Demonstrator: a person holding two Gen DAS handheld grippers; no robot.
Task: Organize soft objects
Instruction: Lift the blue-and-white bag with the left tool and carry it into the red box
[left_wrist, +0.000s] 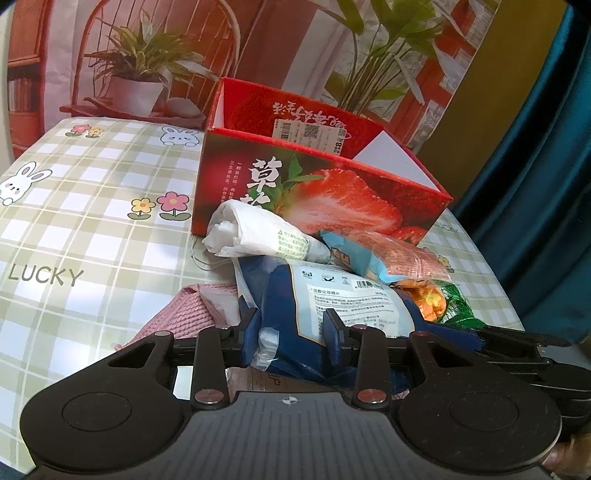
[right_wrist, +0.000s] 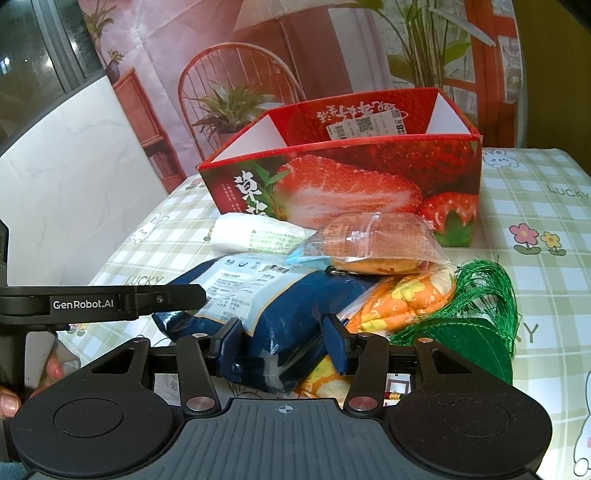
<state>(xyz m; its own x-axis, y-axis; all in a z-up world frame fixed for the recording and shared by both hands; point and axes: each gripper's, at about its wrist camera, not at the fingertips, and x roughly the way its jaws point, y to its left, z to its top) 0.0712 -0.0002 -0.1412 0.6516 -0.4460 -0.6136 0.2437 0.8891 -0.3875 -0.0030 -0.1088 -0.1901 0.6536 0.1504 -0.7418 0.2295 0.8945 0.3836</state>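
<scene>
Left wrist view: the left gripper (left_wrist: 291, 328) pinches the blue packet (left_wrist: 314, 317) at lower centre, below the strawberry box (left_wrist: 332, 192).

Right wrist view: the right gripper (right_wrist: 282, 332) clamps the same blue packet (right_wrist: 280, 314) at lower centre; the strawberry box (right_wrist: 351, 177) stands above.

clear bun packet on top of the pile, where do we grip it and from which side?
Grip the bun packet by its flat crimped end seal at the top, coming from above on the near side. The seal is thin and stands free of the pile, so fingers can close on film without squashing the bun. The strawberry box stands right behind it, blocking a rear approach.
</scene>
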